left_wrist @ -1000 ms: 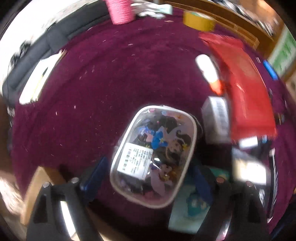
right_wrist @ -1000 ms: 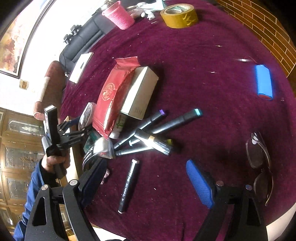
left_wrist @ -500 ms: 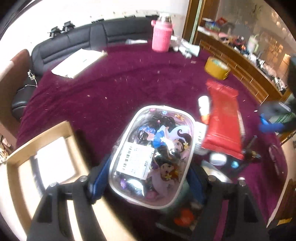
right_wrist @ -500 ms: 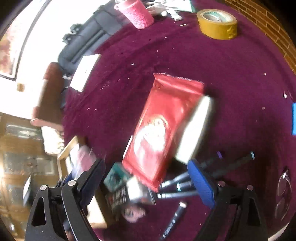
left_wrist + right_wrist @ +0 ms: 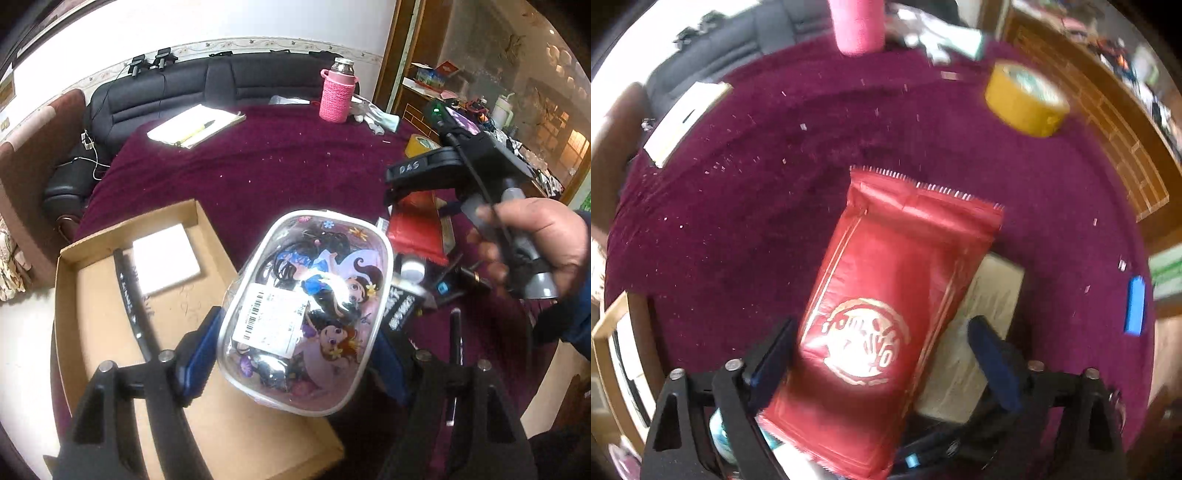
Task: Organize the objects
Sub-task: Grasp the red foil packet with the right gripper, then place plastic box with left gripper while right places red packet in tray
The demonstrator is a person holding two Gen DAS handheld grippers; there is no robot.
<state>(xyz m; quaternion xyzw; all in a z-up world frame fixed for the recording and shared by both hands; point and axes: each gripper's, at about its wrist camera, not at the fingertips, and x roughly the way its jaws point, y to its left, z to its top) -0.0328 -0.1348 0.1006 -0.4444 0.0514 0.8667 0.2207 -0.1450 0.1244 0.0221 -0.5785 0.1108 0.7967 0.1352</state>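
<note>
While my left gripper (image 5: 295, 354) clamps one pouch (image 5: 306, 310) between its pads, one box (image 5: 92, 258) lies down-left of it, nearer this hand; one pen (image 5: 127, 291) and one white pad (image 5: 166, 254) lie inside. Right of that, my right gripper (image 5: 882, 354) stands wide open astride one red packet (image 5: 886, 295), long axis running away from me, pads apparently not touching. One tape roll (image 5: 1027, 99) lies ahead-right.

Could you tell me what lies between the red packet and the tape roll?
Only bare purple cloth with a few pale specks lies between the red packet and the tape roll, as the right wrist view shows.
</note>
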